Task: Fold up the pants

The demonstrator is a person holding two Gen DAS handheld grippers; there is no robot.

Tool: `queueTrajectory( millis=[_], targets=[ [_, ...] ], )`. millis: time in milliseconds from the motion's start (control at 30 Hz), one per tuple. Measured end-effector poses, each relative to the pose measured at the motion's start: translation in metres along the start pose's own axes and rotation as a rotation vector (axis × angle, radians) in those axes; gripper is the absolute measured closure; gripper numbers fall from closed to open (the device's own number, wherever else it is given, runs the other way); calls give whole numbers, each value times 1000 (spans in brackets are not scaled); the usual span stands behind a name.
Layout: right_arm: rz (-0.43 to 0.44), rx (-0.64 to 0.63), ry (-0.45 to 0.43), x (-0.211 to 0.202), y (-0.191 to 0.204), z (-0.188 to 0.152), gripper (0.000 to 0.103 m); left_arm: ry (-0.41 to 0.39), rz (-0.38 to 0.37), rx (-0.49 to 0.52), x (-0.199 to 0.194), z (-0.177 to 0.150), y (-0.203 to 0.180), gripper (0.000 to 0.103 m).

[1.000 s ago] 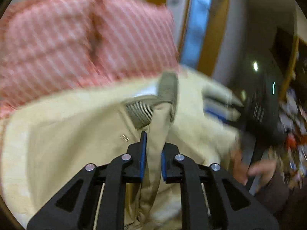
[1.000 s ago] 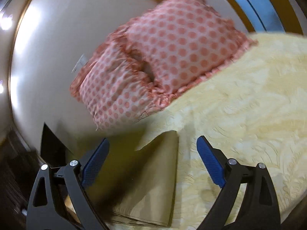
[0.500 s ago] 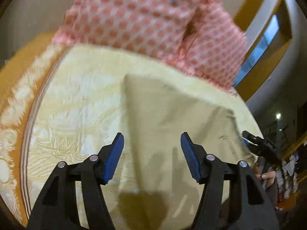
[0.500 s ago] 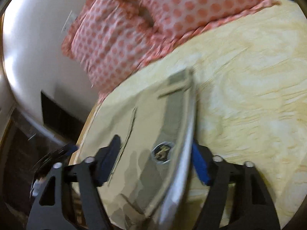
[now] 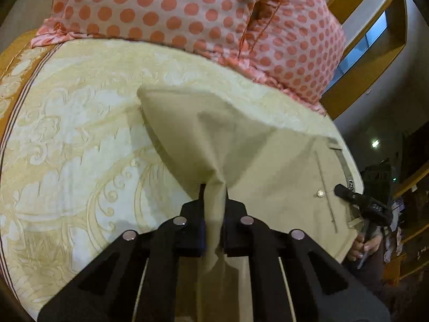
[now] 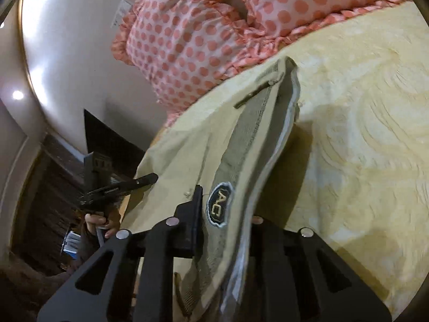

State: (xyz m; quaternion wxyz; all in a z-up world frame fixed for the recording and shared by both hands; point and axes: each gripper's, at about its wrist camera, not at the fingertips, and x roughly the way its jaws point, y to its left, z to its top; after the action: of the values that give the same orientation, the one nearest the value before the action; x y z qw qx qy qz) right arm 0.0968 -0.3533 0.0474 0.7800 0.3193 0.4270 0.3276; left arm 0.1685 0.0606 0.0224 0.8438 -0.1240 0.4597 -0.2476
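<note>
Khaki pants (image 5: 268, 158) lie on a yellow patterned bedspread (image 5: 80, 139). My left gripper (image 5: 214, 196) is shut on a pinched fold of the pants fabric and lifts it a little. In the right wrist view my right gripper (image 6: 228, 204) is shut on the grey-green waistband (image 6: 252, 123) with a dark oval logo patch (image 6: 219, 206); its right finger is hidden behind the cloth. The right gripper also shows in the left wrist view (image 5: 359, 201) at the waist end, and the left gripper shows in the right wrist view (image 6: 120, 185).
Pink pillows with coral dots (image 5: 187, 13) rest at the head of the bed, also seen in the right wrist view (image 6: 214, 26). The bed's edge runs close to the waistband side (image 5: 356, 166). A white wall (image 6: 67, 53) and dark furniture (image 6: 107, 139) lie beyond.
Both grippers were open over the pants half a second ago. Now each has closed on the cloth: left on a fabric fold, right on the waistband.
</note>
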Motion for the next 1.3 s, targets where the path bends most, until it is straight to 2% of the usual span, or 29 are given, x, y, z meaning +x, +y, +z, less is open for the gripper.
queueTrajectory(
  millis=[67,167,267,300,367,400,433,467,533,600,633,700,733,767,800,833,867,900,933,967,1000,1067,1167,1233,1267,1300],
  targets=[
    [11,-19,-6,1,7,14,87,-34,20,34,-1,14,-9,96],
    [-26,-76,-42,7,18,50,88,-118,57,67,-2,43,-20,97],
    [-74,-65,-91,15,13,82,88,-179,158,116,13,73,-22,95],
    [-134,-54,-104,23,5,96,88,-160,203,118,27,84,-19,93],
    [-258,-38,-76,37,-6,107,75,-108,276,77,45,96,-8,91],
    [-373,-24,-43,42,-13,112,72,-91,299,54,47,98,-3,86],
    [-452,-6,-38,38,-17,114,72,-94,302,37,43,98,1,85],
    [-460,-2,-57,30,-17,115,70,-141,319,31,28,93,4,84],
    [-434,-39,-178,0,-5,107,65,-223,337,55,3,80,-2,82],
    [-348,-87,-182,-7,10,99,65,-249,231,49,-15,64,-13,78],
    [-300,-103,-151,-3,18,95,65,-235,174,45,-18,57,-18,77],
    [-248,-119,-75,12,26,88,56,-163,93,61,-6,47,-33,76],
    [-264,-111,-25,24,25,85,41,-118,79,65,6,44,-39,76],
    [-289,-101,2,32,23,84,33,-68,92,60,22,43,-41,76],
    [-322,-68,49,44,14,82,33,-23,127,56,37,42,-40,78],
    [-326,-41,55,49,10,83,32,13,163,50,53,42,-35,83],
    [-326,-10,40,45,10,84,32,-21,185,52,52,41,-35,90],
    [-340,19,40,40,13,84,32,-24,209,43,48,40,-35,91],
    [-359,26,19,33,20,80,29,-23,202,31,42,37,-37,87],
    [-370,12,-2,28,27,76,13,-48,197,21,27,29,-40,67],
    [-396,-34,-42,18,41,65,5,-84,207,34,14,20,-45,43],
    [-454,-126,-106,6,67,33,1,-167,270,91,-15,-8,-59,15],
    [-538,-237,-131,8,88,-3,1,-210,351,142,-38,-49,-73,3],
    [-649,-311,-146,17,99,-24,1,-222,398,136,-40,-71,-74,2],
    [-699,-350,-155,24,102,-34,1,-217,446,128,-39,-84,-74,2],
    [-729,-364,-156,29,102,-38,1,-210,474,122,-36,-90,-73,2]
  ],
)
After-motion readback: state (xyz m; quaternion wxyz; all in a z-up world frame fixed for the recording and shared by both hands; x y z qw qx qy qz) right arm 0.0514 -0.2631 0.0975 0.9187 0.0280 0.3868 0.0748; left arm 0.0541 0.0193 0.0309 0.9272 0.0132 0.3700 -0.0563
